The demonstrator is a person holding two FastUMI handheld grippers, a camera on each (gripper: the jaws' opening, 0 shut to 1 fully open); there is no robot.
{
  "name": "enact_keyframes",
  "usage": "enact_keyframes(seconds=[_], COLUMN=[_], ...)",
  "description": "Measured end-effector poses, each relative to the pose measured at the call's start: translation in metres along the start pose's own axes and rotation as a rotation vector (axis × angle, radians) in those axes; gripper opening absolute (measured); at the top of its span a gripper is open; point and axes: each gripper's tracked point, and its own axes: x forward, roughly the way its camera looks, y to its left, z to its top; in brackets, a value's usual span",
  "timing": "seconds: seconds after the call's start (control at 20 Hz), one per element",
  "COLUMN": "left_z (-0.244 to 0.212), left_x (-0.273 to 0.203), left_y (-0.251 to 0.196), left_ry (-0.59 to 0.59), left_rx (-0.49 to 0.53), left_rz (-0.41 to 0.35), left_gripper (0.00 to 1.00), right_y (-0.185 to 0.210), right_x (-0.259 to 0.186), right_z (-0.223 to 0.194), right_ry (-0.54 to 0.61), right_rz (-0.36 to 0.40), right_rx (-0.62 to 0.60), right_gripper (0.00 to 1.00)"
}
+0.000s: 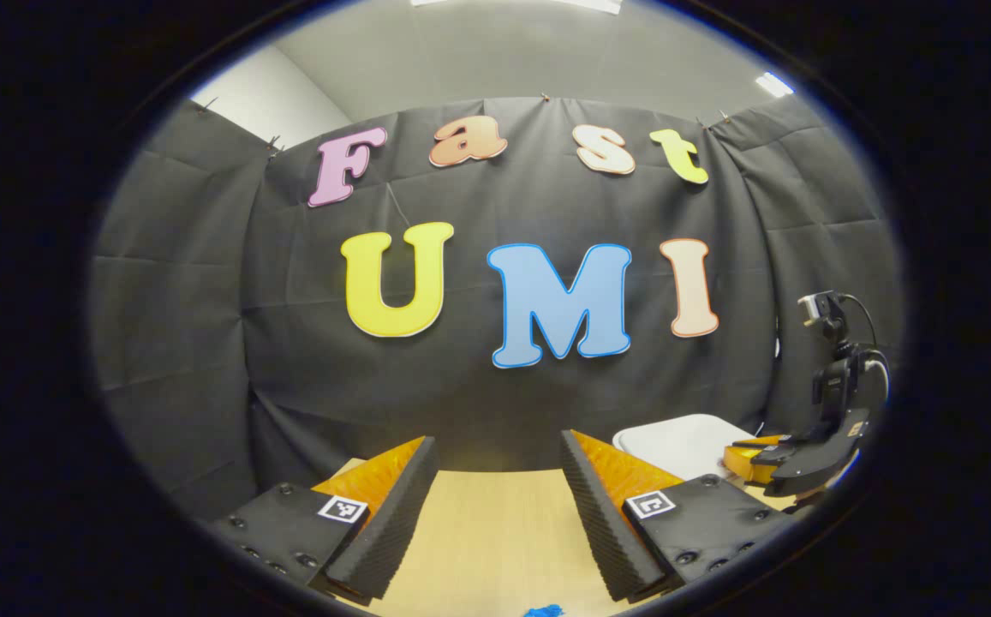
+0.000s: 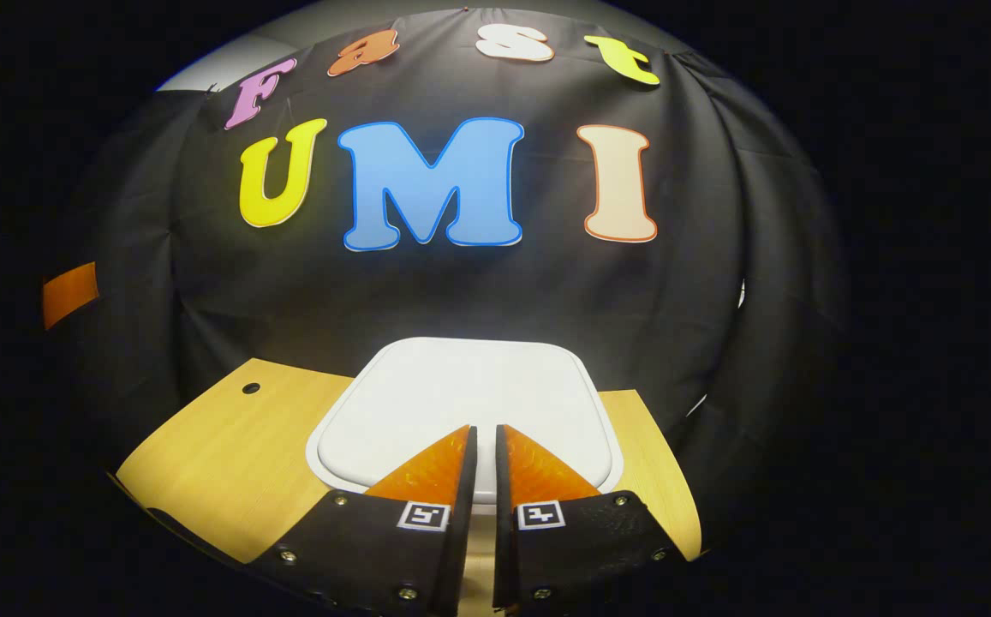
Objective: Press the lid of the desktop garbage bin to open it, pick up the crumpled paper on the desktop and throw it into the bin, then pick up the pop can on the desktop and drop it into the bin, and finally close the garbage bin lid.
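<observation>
Ribbed foam pads line the inner faces of the left gripper [image 1: 499, 476], whose two wedge-shaped fingers stand wide apart over bare, pale wood-grain desk [image 1: 495, 540] with nothing between them; each finger carries a small square black-and-white marker on its matte black mount. At the near edge of the desk in the left gripper view a scrap of something blue [image 1: 543, 611] shows, too little of it to tell what it is. Off toward the far right corner of the desk sits the garbage bin [image 1: 683, 441], its lid a smooth white slab with rounded corners, lying flat — closed. In that same view the right gripper [image 1: 756, 454] reaches over the bin's right side, a small camera and cables riding on top of it. In the right gripper view its fingers are drawn almost together, only a narrow slit between them, gripping nothing, and their tips lie over the near edge of the lid [image 2: 461, 394] — whether they touch it I cannot tell. A small dark hole [image 2: 251, 388] marks the desk left of the bin.
</observation>
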Motion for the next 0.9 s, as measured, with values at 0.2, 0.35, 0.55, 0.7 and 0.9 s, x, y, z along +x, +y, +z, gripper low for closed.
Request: enact_keyframes(seconds=[0.2, 0.35, 0.55, 0.7, 0.9], left_z=[-0.002, -0.001, 0.001, 0.002, 0.003], left_x=[-0.001, 0.000, -0.002, -0.002, -0.001], left_y=[-0.002, -0.002, -0.002, -0.002, -0.002], left_ry=[0.012, 0.015, 0.013, 0.009, 0.004], left_rx=[-0.015, -0.013, -0.001, 0.009, 0.016], left_rz=[-0.010, -0.017, -0.020, -0.019, -0.025], left_gripper=[0.95, 0.95, 0.95, 0.95, 0.95], right_y=[0.001, 0.001, 0.001, 0.000, -0.001], right_x=[0.001, 0.000, -0.002, -0.002, -0.009], right_z=[-0.004, -0.005, 0.003, 0.005, 0.023], right_ry=[-0.002, -0.016, -0.062, -0.061, -0.115], right_rz=[-0.003, -0.010, -0.004, -0.003, -0.013], right_rx=[0.009, -0.004, -0.018, 0.007, -0.011], right_gripper=[0.15, 0.15, 0.15, 0.15, 0.15])
